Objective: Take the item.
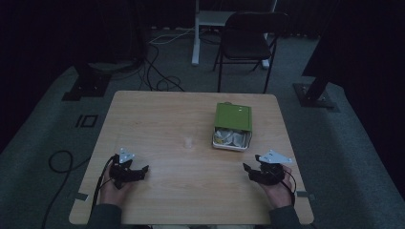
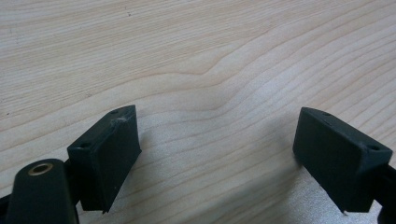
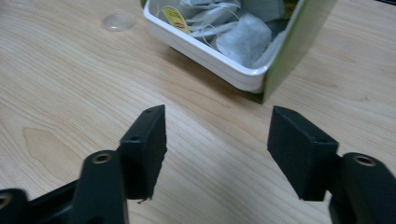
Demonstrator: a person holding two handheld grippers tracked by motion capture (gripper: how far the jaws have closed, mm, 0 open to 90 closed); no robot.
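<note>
So right gripper [image 3: 217, 154] is gaping with nothing in it, aimed at the box of tea bags [image 3: 224, 35] at the top of its view. Looks like the approach step; next it needs to push in over a bag. Left gripper [image 2: 217, 161] sits open too.

The room is dim, its far walls lost in black. A pale wooden table [image 1: 157, 119] stands on grey carpet [image 1: 43, 138]. Behind it sits a dark folding chair [image 1: 248, 38] beside a white stand [image 1: 200, 28]. Black cables [image 1: 153, 71] trail across the floor.
</note>
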